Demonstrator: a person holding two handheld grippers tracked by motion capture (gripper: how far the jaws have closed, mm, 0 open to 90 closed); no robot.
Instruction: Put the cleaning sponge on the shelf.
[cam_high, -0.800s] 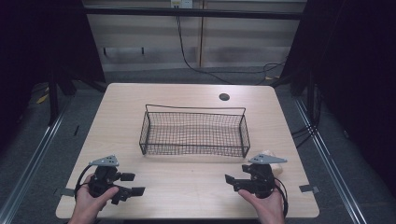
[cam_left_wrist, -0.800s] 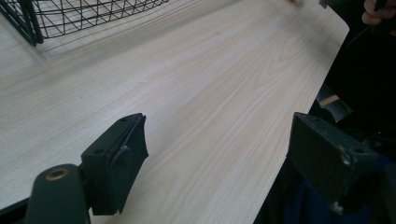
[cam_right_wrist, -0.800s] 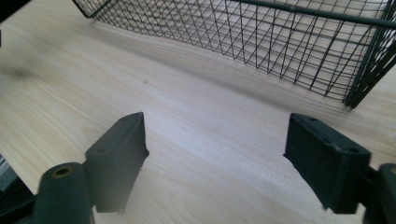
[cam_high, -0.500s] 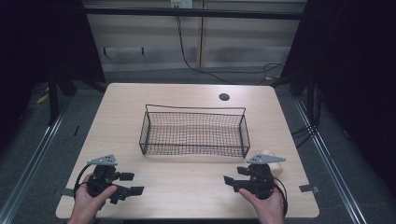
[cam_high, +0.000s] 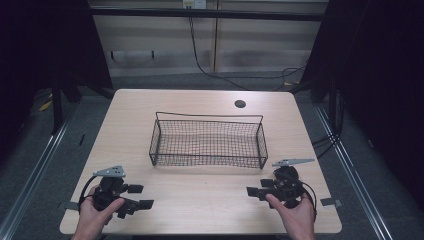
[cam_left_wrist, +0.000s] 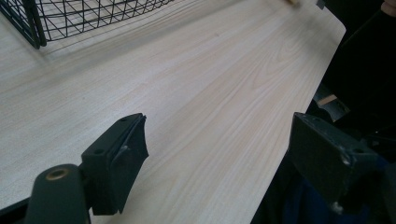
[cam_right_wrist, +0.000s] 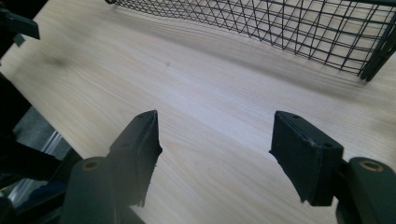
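An empty black wire basket (cam_high: 207, 165) stands in the middle of the light wooden table (cam_high: 200, 200). My left gripper (cam_high: 141, 196) is held in a hand near the front left corner, its jaws wide apart and pointing right, with nothing between them. Held near the front right, my right gripper (cam_high: 256, 188) points left and is open and empty too. In the left gripper view the open left gripper (cam_left_wrist: 219, 135) hovers over bare wood, with a basket corner (cam_left_wrist: 28, 23) at the upper left. The right gripper (cam_right_wrist: 215, 135) looks along the basket's front wall (cam_right_wrist: 280, 28).
A round cable hole (cam_high: 240, 104) sits near the table's far edge. Tape strips (cam_high: 330, 202) mark the front corners. The table's front edge (cam_left_wrist: 299, 93) drops off just right of the left gripper's jaws. Floor rails and cables (cam_high: 320, 142) run beside the table.
The right gripper has shifted slightly right and its grey plate has tilted. The left gripper has hardly moved. Both stay open.
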